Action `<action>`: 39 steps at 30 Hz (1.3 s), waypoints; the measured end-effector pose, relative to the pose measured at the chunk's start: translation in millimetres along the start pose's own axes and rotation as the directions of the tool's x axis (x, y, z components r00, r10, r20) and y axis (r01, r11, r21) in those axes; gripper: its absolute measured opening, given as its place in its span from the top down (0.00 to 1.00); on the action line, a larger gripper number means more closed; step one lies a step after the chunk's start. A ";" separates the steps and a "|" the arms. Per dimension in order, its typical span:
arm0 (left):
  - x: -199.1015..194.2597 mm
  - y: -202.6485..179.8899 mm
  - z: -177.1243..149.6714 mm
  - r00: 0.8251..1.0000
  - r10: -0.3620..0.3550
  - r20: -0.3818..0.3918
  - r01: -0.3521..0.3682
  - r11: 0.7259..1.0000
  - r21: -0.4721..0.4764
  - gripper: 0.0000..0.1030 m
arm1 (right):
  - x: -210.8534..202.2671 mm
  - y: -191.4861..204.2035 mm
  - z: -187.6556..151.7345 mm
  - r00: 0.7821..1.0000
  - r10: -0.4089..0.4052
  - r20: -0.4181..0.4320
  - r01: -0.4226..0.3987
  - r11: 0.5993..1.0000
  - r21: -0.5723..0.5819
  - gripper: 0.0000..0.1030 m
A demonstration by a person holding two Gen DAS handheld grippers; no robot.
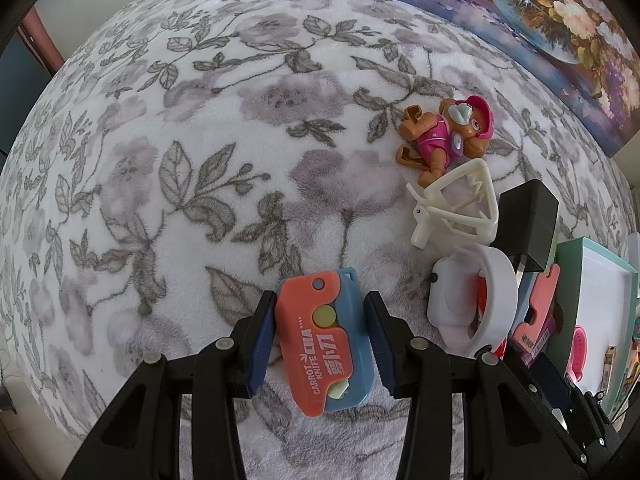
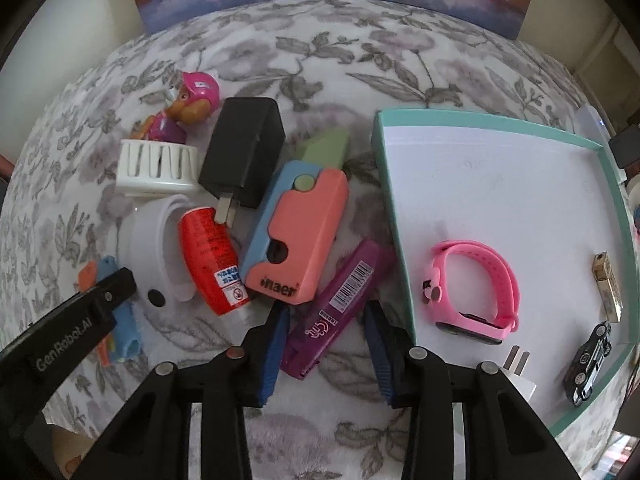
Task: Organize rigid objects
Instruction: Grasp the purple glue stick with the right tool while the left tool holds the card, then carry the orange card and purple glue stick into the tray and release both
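Left gripper (image 1: 320, 340) is clamped across the orange-and-blue carrot knife toy (image 1: 324, 344) over the floral blanket (image 1: 180, 160) — light, stiff plastic, slick faces, so grip the flat sides. Right gripper (image 2: 326, 344) straddles the purple stapler (image 2: 336, 308), partly open, pads not touching — take it mid-body, then into the teal tray (image 2: 400, 216).

We see a floral fleece blanket (image 1: 200, 128) underneath, and a flower painting (image 1: 540, 28) propped at its far edge.
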State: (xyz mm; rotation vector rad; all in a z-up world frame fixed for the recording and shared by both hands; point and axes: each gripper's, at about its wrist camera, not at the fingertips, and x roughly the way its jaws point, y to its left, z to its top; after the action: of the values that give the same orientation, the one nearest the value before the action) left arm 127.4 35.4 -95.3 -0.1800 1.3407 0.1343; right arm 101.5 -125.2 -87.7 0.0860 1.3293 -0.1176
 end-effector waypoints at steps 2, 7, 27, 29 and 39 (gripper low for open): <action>0.2 -0.4 -0.1 1.000 0.006 0.002 -0.006 1.000 0.007 0.55 | 0.2 -0.1 -0.7 1.000 -0.001 0.008 0.001 1.000 -0.005 0.62; 0.8 -5.8 0.6 1.000 0.021 0.010 -0.022 1.000 0.022 0.55 | -1.2 4.8 -5.3 1.000 -0.007 0.014 0.007 1.000 -0.020 0.71; -58.7 6.9 3.9 0.991 -0.029 0.129 0.033 0.999 -0.028 0.57 | -61.7 -26.6 -17.5 0.988 0.100 0.117 -0.104 0.994 0.033 0.88; -74.2 8.2 4.0 0.985 -0.030 0.170 0.035 0.999 -0.029 0.58 | -69.7 -25.5 -14.8 0.985 0.102 0.139 -0.107 0.994 0.030 0.88; -110.6 15.6 6.4 0.965 -0.044 0.258 0.058 0.997 -0.048 0.58 | -86.0 -36.9 -5.8 0.971 0.148 0.185 -0.162 0.985 0.062 0.88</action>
State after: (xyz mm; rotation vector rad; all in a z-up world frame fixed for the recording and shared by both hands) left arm 105.6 52.7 13.1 -0.2356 1.0740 0.1460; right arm 70.8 -157.8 -5.4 0.2390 1.1326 -0.0424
